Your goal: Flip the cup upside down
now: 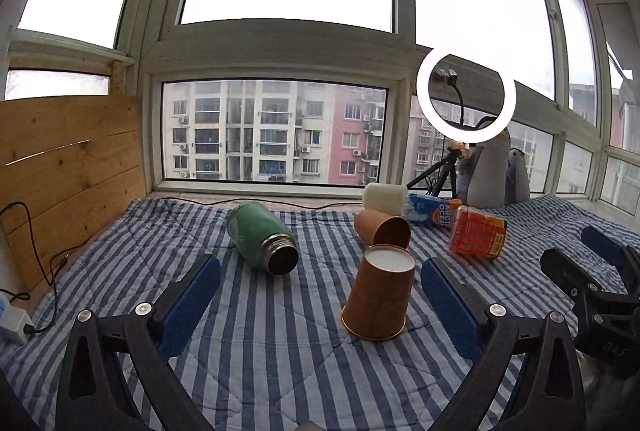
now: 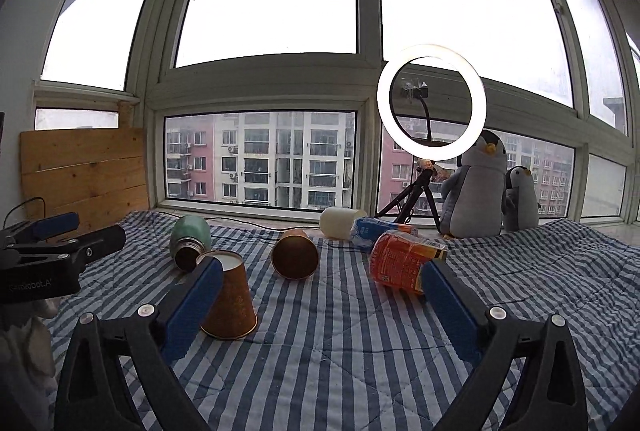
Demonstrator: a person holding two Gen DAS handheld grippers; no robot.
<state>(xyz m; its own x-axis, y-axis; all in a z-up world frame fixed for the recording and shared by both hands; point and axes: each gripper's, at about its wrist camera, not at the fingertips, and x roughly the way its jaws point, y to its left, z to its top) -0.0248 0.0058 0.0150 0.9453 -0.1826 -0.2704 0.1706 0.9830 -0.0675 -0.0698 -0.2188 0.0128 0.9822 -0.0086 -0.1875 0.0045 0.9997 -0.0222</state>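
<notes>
Both grippers, left gripper [image 1: 320, 291] and right gripper [image 2: 322, 295], are sitting open and empty; paper cup [image 1: 378, 295] is standing inverted on the striped bed [image 1: 260, 351], probably light and crushable, so I'd be pinching mid-wall gently.

Right tongs' finger [image 2: 192, 307] hides part of the cup [image 2: 232, 299] (lower left side).

Brown matt paper cup [image 1: 378, 297]. Blue-and-white striped quilted cloth bedspread [image 1: 280, 359], soft. Green matt metal flask [image 1: 262, 237], bare steel threaded mouth. Knotty unfinished pale wood board [image 1: 68, 167].
</notes>
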